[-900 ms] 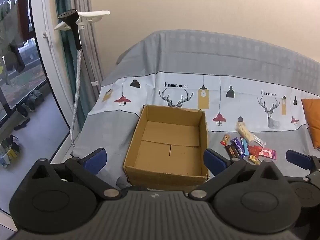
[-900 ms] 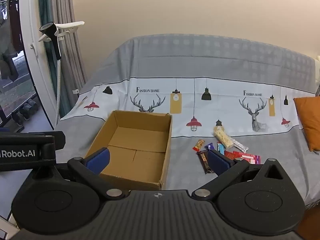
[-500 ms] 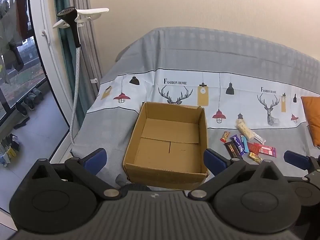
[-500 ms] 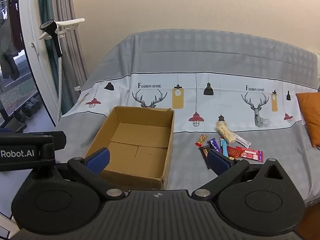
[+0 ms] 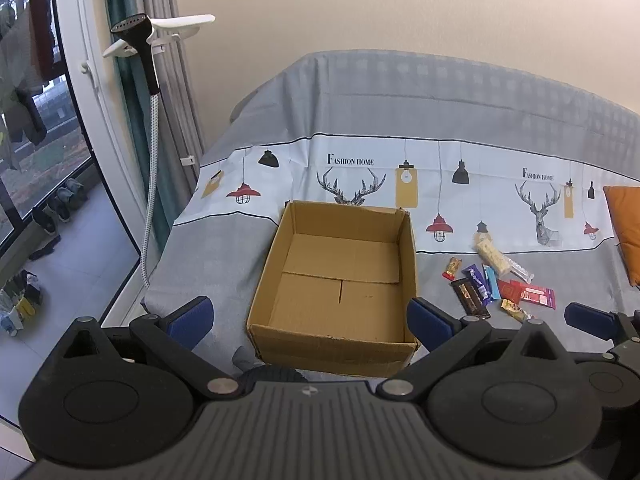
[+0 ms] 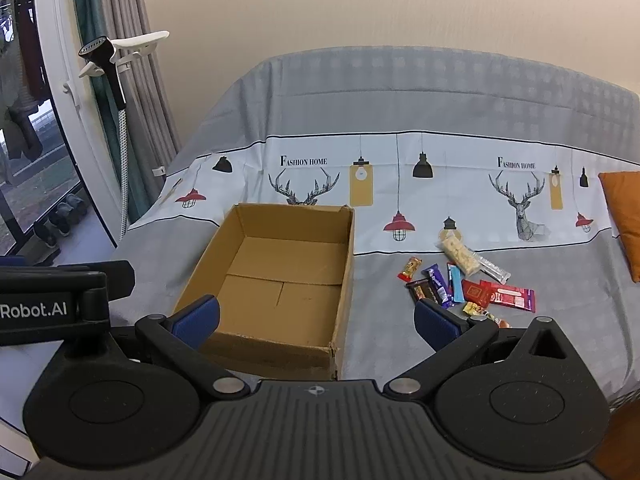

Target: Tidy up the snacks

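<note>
An open cardboard box (image 5: 340, 276) (image 6: 276, 280) stands empty on the bed. To its right lie several wrapped snacks (image 5: 496, 284) (image 6: 464, 280) in a loose pile: a pale long bar (image 6: 460, 254), a dark chocolate bar (image 5: 470, 298), red packets (image 6: 500, 294). My left gripper (image 5: 310, 320) hovers open in front of the box with nothing between its blue-padded fingers. My right gripper (image 6: 316, 320) is open too, near the box's right front corner, short of the snacks. The right gripper's blue pad (image 5: 588, 316) shows at the right edge of the left wrist view.
The bed is covered with a grey and white sheet (image 5: 400, 100) printed with deer and lamps. An orange cushion (image 6: 624, 216) lies at the far right. A garment steamer head (image 5: 136, 36) with its hose hangs by the curtains and a glass door on the left.
Both views have shifted slightly: the box and snacks sit a little lower and further off in the frames, so both grippers have drawn back or tilted a bit. Nothing on the bed moved.
</note>
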`<action>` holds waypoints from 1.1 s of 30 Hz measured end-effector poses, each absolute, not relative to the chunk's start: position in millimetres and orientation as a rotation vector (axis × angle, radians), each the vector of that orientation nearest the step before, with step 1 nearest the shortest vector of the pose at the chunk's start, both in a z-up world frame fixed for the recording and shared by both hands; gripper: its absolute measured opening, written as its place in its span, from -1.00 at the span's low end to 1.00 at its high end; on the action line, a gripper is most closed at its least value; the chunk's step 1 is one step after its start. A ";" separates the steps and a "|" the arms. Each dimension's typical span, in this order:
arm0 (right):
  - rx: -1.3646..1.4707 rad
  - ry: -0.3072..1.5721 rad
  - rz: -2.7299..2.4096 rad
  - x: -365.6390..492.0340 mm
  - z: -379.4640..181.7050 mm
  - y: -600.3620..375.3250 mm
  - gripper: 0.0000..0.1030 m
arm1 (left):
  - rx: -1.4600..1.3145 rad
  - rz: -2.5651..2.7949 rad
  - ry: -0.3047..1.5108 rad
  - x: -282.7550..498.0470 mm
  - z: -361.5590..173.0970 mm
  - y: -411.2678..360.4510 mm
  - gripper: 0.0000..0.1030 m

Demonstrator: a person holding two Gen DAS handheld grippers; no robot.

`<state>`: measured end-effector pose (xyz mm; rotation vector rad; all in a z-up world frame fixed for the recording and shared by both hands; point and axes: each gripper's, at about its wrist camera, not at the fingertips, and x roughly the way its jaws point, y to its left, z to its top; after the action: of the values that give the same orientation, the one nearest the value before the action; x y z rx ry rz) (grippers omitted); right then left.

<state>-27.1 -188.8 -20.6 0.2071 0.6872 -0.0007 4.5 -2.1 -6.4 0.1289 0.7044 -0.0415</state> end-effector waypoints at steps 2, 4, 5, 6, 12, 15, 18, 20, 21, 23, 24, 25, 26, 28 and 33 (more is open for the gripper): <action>0.206 0.686 -0.003 -30.4 -25.1 -186.3 0.99 | 0.130 -0.042 0.707 4.7 -6.5 -1.8 1.00; 0.205 0.688 -0.002 -29.8 -25.0 -187.0 0.99 | 0.130 -0.043 0.707 4.6 -6.2 -1.6 1.00; 0.206 0.688 -0.001 -29.6 -24.8 -187.4 0.99 | 0.130 -0.043 0.707 4.9 -6.0 -1.7 1.00; 0.206 0.687 -0.001 -29.5 -24.5 -187.9 0.99 | 0.130 -0.043 0.704 4.5 -6.1 -1.4 1.00; 0.198 0.683 -0.007 -28.2 -23.6 -186.6 0.99 | 0.132 -0.044 0.706 5.3 -6.8 -2.0 1.00; 0.197 0.686 -0.003 -27.6 -23.8 -186.8 0.99 | 0.134 -0.043 0.707 5.5 -7.5 -2.0 1.00; 0.195 0.690 -0.002 -26.5 -24.2 -186.1 0.99 | 0.134 -0.042 0.713 6.2 -7.7 -2.0 1.00; 0.194 0.689 -0.001 -26.1 -24.4 -185.8 0.99 | 0.134 -0.042 0.714 5.9 -7.9 -1.9 1.00; 0.196 0.689 -0.001 -25.9 -24.5 -185.8 0.99 | 0.134 -0.042 0.714 6.0 -7.8 -1.9 1.00; 0.200 0.689 -0.001 -29.2 -24.9 -187.1 0.99 | 0.132 -0.043 0.715 6.3 -7.4 -1.7 1.00; 0.200 0.689 -0.001 -29.5 -24.6 -187.2 0.99 | 0.132 -0.044 0.715 6.5 -6.8 -1.7 1.00; 0.199 0.689 -0.001 -29.9 -24.4 -187.3 0.99 | 0.131 -0.044 0.714 6.5 -6.0 -1.5 1.00; 0.199 0.688 -0.002 -30.4 -24.2 -187.3 0.99 | 0.130 -0.045 0.713 6.4 -5.5 -1.2 1.00; 0.198 0.685 -0.003 -31.5 -23.6 -187.1 0.99 | 0.130 -0.045 0.711 6.1 -6.2 -2.1 1.00; 0.198 0.689 0.000 -30.4 -24.7 -186.6 0.99 | 0.128 -0.041 0.714 6.0 -6.1 -1.5 1.00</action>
<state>-30.4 -186.6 -24.7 0.1984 0.6891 0.0002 6.0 -1.5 -6.1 0.1282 0.7144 -0.0408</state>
